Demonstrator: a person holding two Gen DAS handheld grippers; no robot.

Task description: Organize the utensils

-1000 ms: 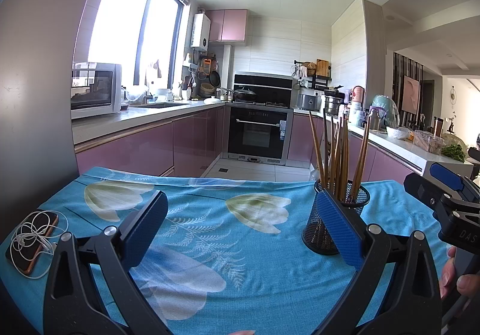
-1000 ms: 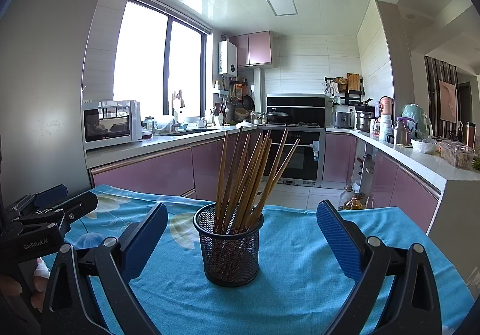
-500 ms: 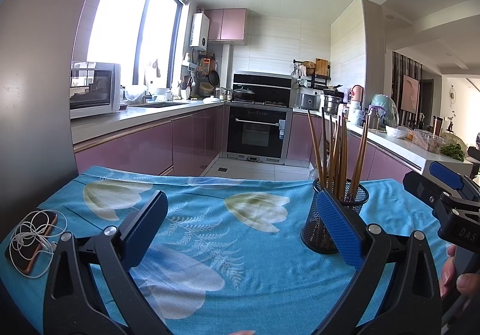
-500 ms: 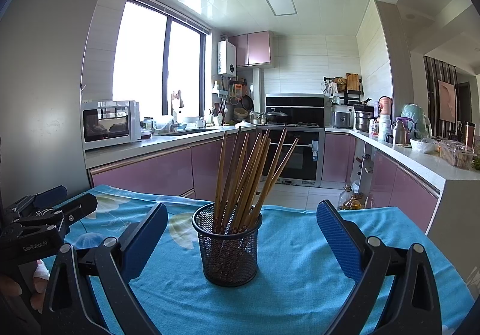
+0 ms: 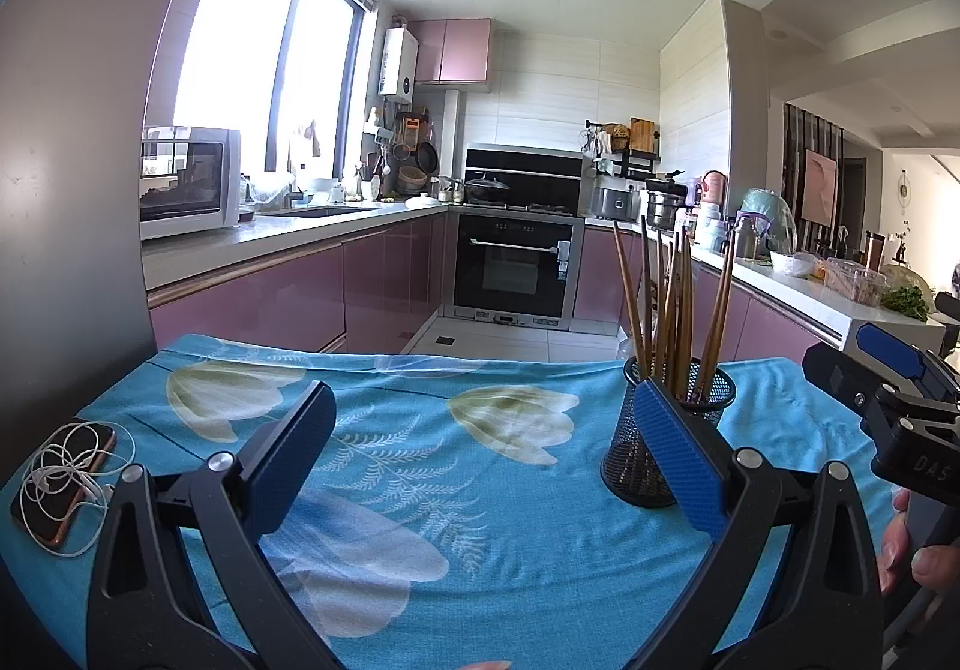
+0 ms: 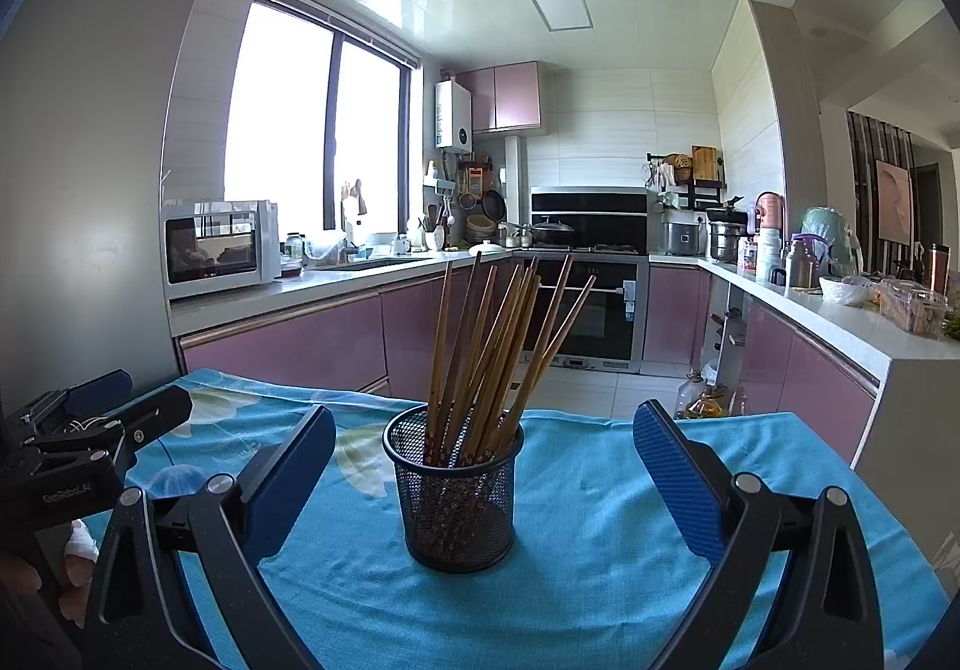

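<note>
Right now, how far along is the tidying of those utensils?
It looks mostly done: the chopsticks all stand together in the black mesh cup on the blue tablecloth. Nothing is in hand; the left tool and the right tool are both open and empty, the right one facing the cup. I see no loose utensils on the cloth, only a phone with earphones.

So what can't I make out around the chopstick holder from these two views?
- Chopsticks: exact count, they overlap in both views.
- Holder: its left side, left wrist view, hidden by that gripper's finger.
- Phone: screen covered by earphone cable.
- Right gripper: fingertips cut off by the frame edge there.
</note>
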